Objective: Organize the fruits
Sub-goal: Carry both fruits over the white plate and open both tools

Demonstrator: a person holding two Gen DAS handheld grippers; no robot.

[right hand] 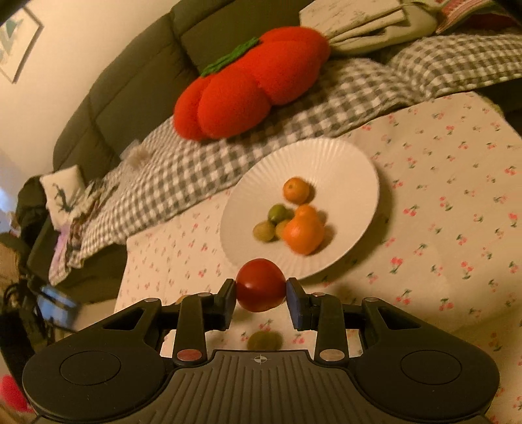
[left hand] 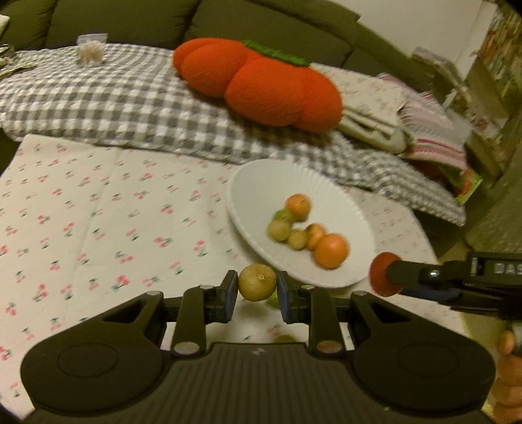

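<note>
A white ribbed plate (left hand: 261, 182) (right hand: 326, 156) lies on the cherry-print cloth and holds several small oranges (left hand: 330, 250) (right hand: 303, 235) and green-brown fruits (left hand: 279, 229) (right hand: 263, 231). My left gripper (left hand: 257, 287) is shut on a small green-brown fruit (left hand: 257, 282), held above the cloth just short of the plate's near rim. My right gripper (right hand: 261, 290) is shut on a red tomato-like fruit (right hand: 260, 284) near the plate's near edge; it also shows in the left wrist view (left hand: 383, 274). A green fruit (right hand: 264, 340) lies on the cloth below the right gripper.
A large orange plush pumpkin (left hand: 257, 81) (right hand: 251, 81) rests on a grey checked blanket (left hand: 114, 98) behind the plate, on a dark green sofa (left hand: 130, 22). Folded cloths (left hand: 424, 130) lie at the right. The cherry-print cloth (left hand: 98, 212) spreads left of the plate.
</note>
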